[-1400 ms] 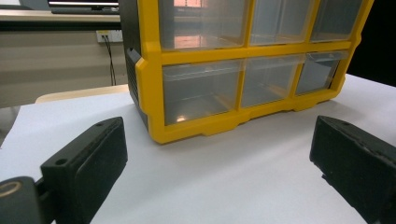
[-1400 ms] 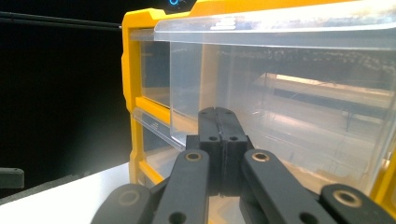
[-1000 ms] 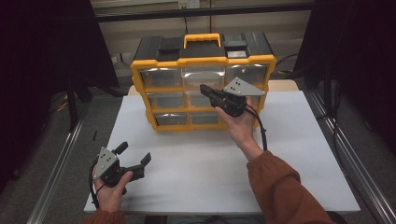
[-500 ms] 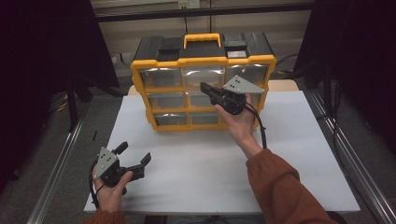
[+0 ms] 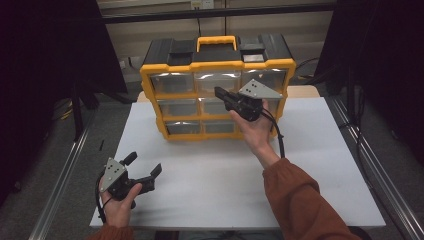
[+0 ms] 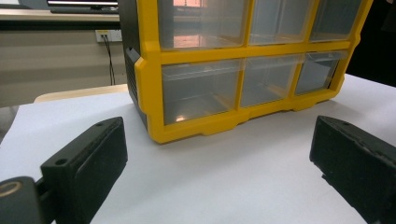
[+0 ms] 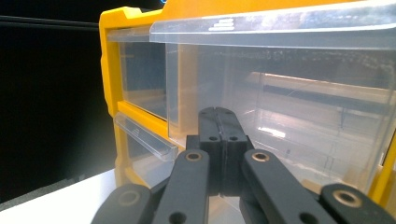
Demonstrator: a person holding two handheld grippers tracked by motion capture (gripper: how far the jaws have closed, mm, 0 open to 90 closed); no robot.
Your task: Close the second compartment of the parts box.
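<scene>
Right gripper (image 5: 223, 94) jaws closed at drawer (image 7: 299, 107), left gripper (image 5: 145, 172) wide.

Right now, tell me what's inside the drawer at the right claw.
The clear drawer looks empty; the shut right claw hides its lower front.

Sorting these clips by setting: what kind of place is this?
Probably a lab or workshop recording bench: a white-topped table on a metal frame, dark curtains at the sides, and a yellow parts organizer with clear drawers.
</scene>
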